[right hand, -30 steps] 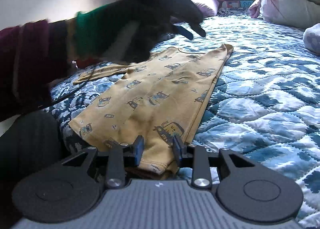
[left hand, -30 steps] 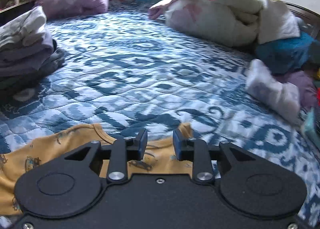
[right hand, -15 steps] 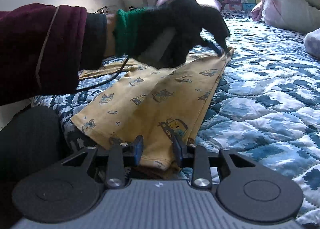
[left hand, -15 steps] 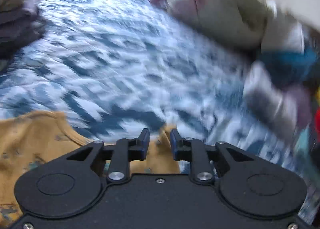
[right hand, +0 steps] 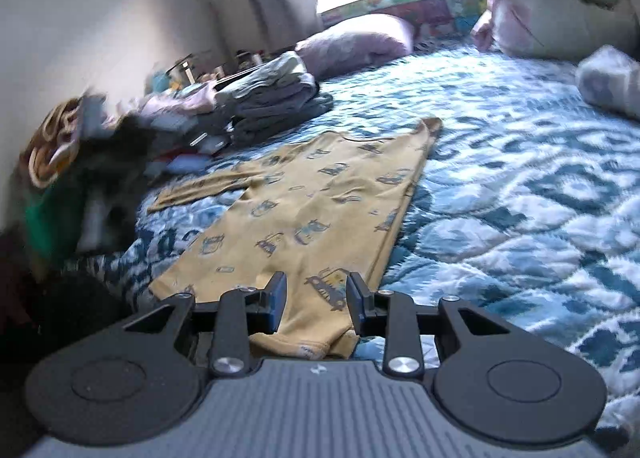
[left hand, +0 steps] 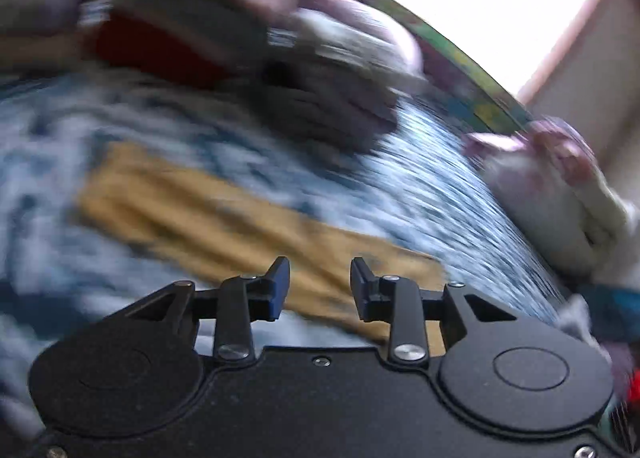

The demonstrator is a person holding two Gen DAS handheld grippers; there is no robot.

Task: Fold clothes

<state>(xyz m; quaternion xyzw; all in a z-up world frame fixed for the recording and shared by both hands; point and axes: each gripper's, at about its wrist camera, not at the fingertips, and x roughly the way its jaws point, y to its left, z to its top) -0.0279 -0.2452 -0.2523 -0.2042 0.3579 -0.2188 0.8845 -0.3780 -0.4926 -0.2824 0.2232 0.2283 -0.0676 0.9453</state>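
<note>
Yellow car-print shirt (right hand: 304,214) flat on blue quilted bed (right hand: 520,178), right claw (right hand: 316,300) clamping its hem, left claw (left hand: 320,288) just widened, part open, empty.

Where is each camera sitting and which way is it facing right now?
Left wrist: on the left claw, tilted, blurred, facing the yellow shirt and the window; only its open fingers show.
Right wrist: on the right claw, looking up the bed along the shirt's hem between its fingers; a gloved hand blurs at left.
Shared: shirt, blue quilt, folded pile.

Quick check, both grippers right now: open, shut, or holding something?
Left gripper: open, just widened, nothing between the jaws.
Right gripper: around the yellow shirt's hem; grip cannot be told.
</note>
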